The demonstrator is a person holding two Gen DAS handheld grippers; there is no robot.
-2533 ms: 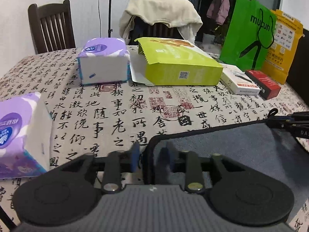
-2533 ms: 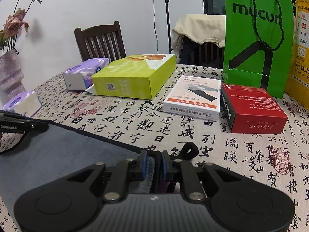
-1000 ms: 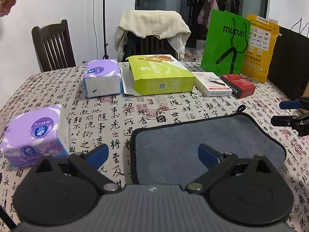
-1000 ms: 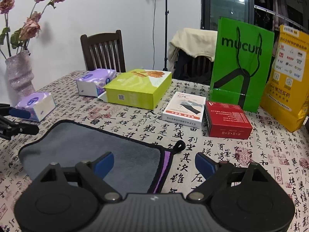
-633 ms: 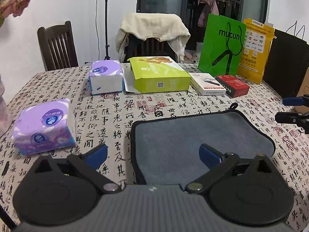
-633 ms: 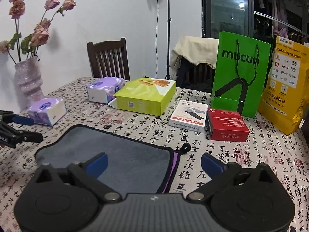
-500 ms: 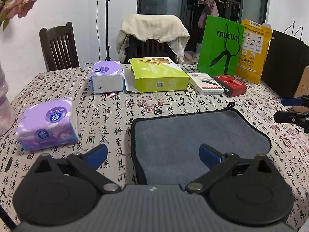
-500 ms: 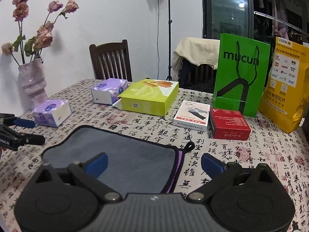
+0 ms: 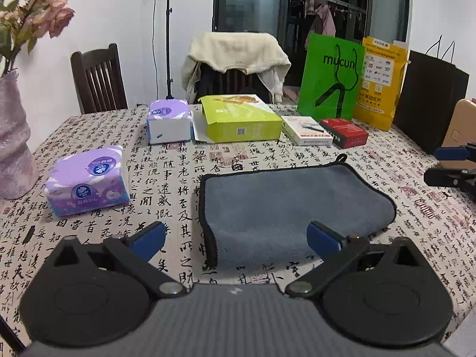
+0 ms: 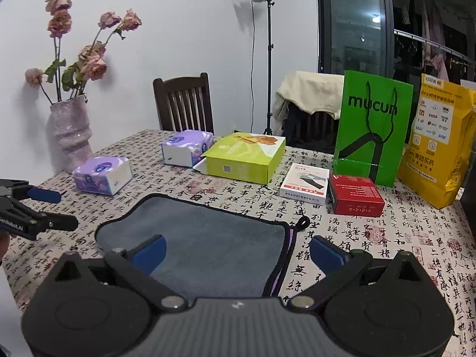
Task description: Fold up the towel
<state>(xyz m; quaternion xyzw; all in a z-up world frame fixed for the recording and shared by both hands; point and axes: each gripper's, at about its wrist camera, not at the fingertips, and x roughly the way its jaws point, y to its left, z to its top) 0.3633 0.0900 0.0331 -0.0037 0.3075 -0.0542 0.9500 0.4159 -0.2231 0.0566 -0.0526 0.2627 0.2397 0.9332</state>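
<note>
Both my tongs stand apart and hold nothing. My left tongs (image 9: 236, 236) hover above the near edge of the towel (image 9: 285, 205), and my right tongs (image 10: 238, 251) hang over its right end, where the purple underside and the hanging loop (image 10: 303, 222) show at about 1 o'clock from me.

The towel lies flat on the desk (image 9: 178, 160), already doubled once by the look of it: the grey face is up, a black hem runs round it, and a second layer peeps out along the right edge. A tissue pack (image 9: 87, 178) sits at 10 o'clock from the towel in the left view, well apart; the green box (image 9: 239, 119) and the red box (image 10: 354, 195) stand beyond it at 12 and 1 o'clock.

I judge that one fold is done and laid down, and I am between folds. The next move, I think, calls for a second fold: each pair closing on a corner of one short end, pinching both layers together, then carrying that end across to meet the other. The risk is catching only the top layer, which would pull the first fold open.
</note>
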